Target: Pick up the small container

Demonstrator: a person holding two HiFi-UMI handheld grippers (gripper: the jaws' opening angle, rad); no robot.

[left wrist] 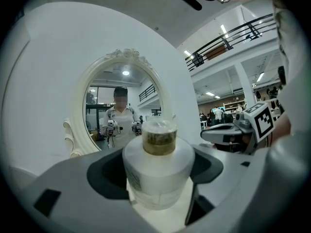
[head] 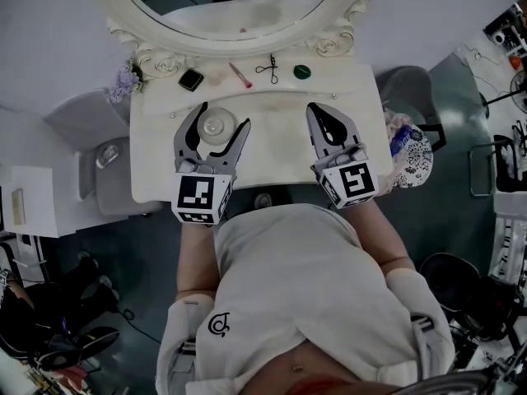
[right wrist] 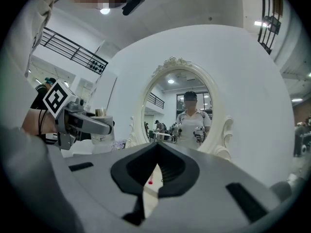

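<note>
The small container is a white round jar with a clear lid and a gold band; it fills the middle of the left gripper view. My left gripper has its jaws spread wide, one dark pad against each side of the jar, over the white vanity table. The right gripper view shows the same jar held in that gripper. My right gripper hovers level beside it on the right, jaws shut and empty.
Along the table's back, under the oval mirror, lie a black compact, a pink stick, an eyelash curler and a green disc. Purple flowers stand at the back left corner. A patterned bag hangs off the right edge.
</note>
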